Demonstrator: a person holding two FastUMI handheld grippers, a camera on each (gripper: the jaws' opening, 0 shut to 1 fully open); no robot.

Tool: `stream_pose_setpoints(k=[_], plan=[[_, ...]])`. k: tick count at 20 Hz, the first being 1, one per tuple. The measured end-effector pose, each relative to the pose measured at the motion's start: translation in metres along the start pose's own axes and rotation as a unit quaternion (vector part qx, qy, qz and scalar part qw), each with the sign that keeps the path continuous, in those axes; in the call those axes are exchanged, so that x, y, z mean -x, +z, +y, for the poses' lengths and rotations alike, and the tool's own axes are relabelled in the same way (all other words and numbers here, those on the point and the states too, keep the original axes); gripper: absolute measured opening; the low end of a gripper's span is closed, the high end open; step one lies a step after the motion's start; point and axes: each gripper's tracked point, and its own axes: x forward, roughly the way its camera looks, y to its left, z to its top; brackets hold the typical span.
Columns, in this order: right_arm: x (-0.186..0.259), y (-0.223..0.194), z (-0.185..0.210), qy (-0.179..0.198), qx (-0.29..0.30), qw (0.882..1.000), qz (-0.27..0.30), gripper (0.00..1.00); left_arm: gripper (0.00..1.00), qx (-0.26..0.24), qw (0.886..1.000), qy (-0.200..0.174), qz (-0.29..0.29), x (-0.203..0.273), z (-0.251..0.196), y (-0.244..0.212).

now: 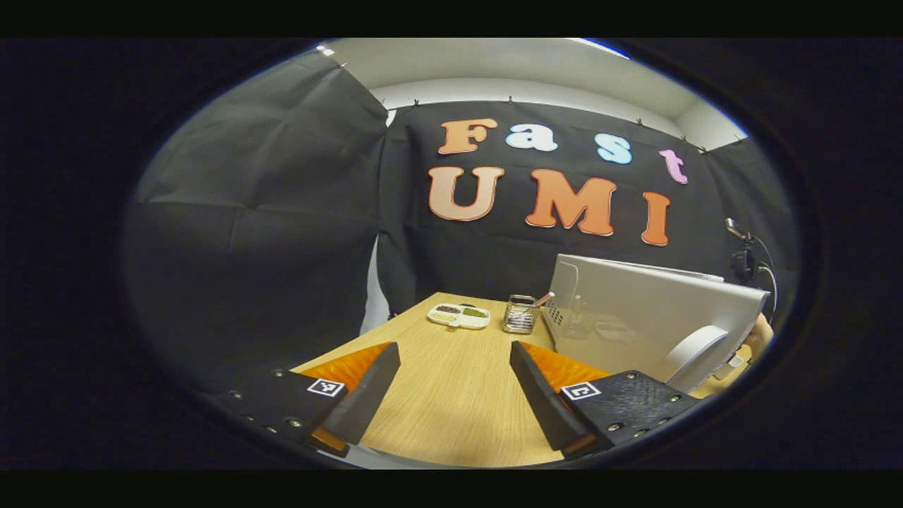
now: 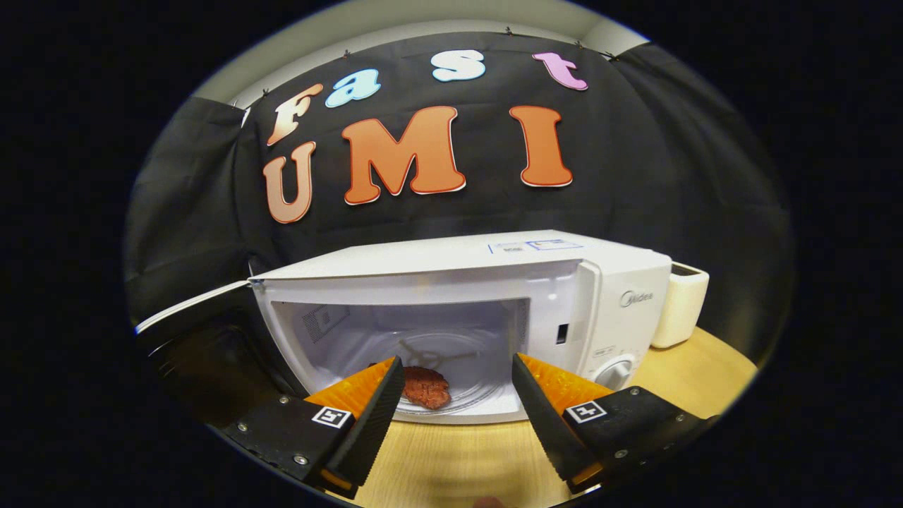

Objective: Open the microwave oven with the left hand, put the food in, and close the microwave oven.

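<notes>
Right gripper view: my right claw [image 2: 457,395] is spread wide with nothing in it, low over the pale wooden bench [image 2: 451,462]. White microwave oven [image 2: 494,310] straight ahead, door [image 2: 190,303] swung out to the left and seen edge-on. Reddish-brown piece of food [image 2: 426,387] sits on the glass turntable [image 2: 458,384] inside, partly hidden by my finger. Left gripper view: my left claw [image 1: 455,384] is also spread and empty. The door's outer face and curved white handle [image 1: 695,353] are close on the right; a hand [image 1: 760,333] is cut off behind the door. White divided dish [image 1: 458,315] and wire holder [image 1: 520,315] stand far back, contents hard to make out.
</notes>
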Motion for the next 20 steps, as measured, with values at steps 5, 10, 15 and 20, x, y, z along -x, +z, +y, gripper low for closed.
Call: stream_pose_setpoints(k=[5,10,15,20], plan=[[0.043,0.023,-0.042,-0.005,0.022,1.0,-0.013,0.95,0.93,0.011,0.999,-0.032,0.004,0.004,-0.029,0.0],[0.078,0.046,-0.09,-0.02,0.019,0.999,-0.016,0.95,0.72,-0.007,0.999,-0.049,0.004,0.004,-0.056,0.002],[0.1,0.065,-0.138,-0.057,0.011,0.998,-0.028,0.95,0.28,-0.021,0.996,-0.084,0.015,0.005,-0.096,-0.002],[0.122,0.081,-0.161,-0.062,0.019,0.997,-0.035,0.95,0.01,-0.006,0.989,-0.146,0.031,0.016,-0.154,-0.009]])
